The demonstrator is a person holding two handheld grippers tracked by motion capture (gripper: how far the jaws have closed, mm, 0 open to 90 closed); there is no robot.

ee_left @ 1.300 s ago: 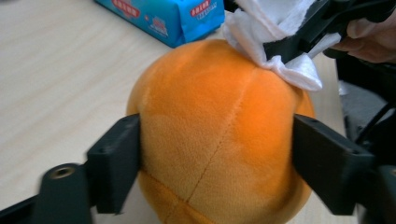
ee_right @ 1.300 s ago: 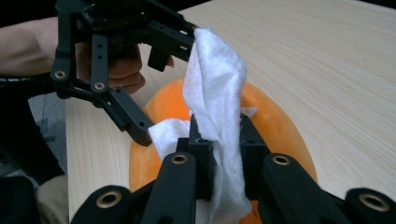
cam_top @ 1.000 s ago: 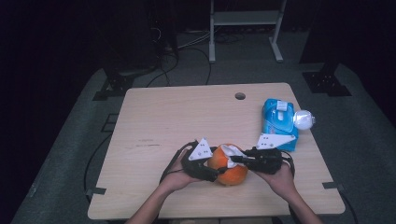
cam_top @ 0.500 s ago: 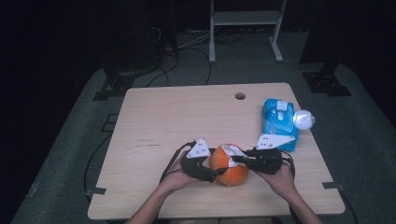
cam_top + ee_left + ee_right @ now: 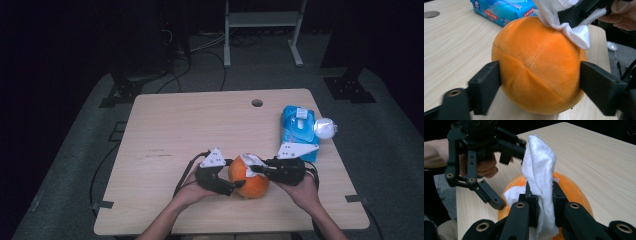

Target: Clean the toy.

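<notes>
An orange plush ball (image 5: 249,176) rests on the wooden table (image 5: 175,125) near its front edge. My left gripper (image 5: 237,181) reaches in from the left, its two jaws pressed against the ball's (image 5: 536,65) opposite sides and denting the plush. Those jaws have just been opening, with the ball still between them. My right gripper (image 5: 255,169) comes from the right and is shut on a white wipe (image 5: 539,165), which lies on top of the ball (image 5: 571,187). The wipe (image 5: 569,27) hangs over the ball's upper right in the left gripper view.
A blue pack of wipes (image 5: 298,130) lies at the table's right side, with a white round object (image 5: 325,128) beside it. A cable hole (image 5: 257,103) sits near the far edge. A metal stand (image 5: 262,20) is on the floor behind the table.
Both hands and the ball stay where they were. The wipe on top of the ball has shifted very slightly to the right.
</notes>
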